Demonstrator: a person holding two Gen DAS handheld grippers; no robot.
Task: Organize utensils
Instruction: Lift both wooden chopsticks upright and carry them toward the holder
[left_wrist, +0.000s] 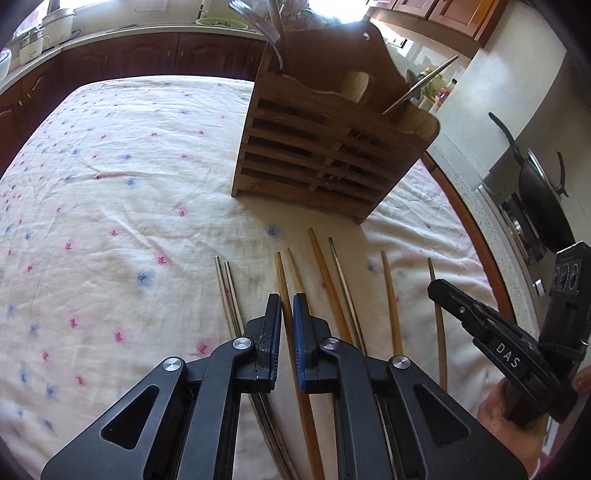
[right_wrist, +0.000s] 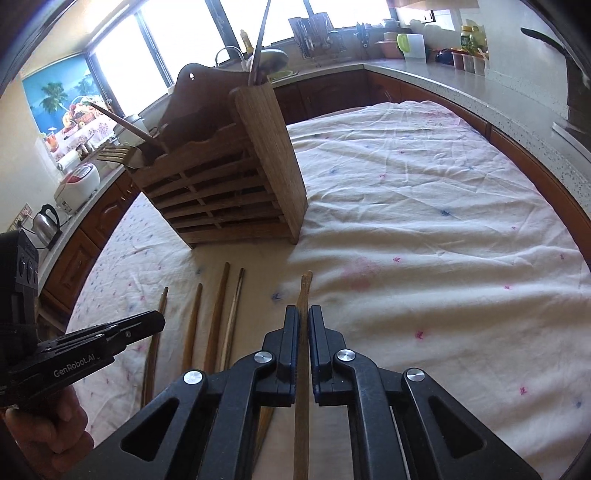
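The left hand-held gripper (left_wrist: 287, 306) points low along the cloth-covered bench (left_wrist: 110, 184), its jaws closed to a narrow gap around a brown chopstick (left_wrist: 281, 273). The right hand-held gripper (right_wrist: 303, 317) does likewise, clamped on another chopstick (right_wrist: 305, 288). More chopsticks (left_wrist: 325, 273) lie between them, before the wooden utensil holder (left_wrist: 325, 147).

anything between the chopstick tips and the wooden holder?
Nothing: only bare floral cloth between the chopstick tips and the holder base. Both wrist views show that strip, clearest in the left one.
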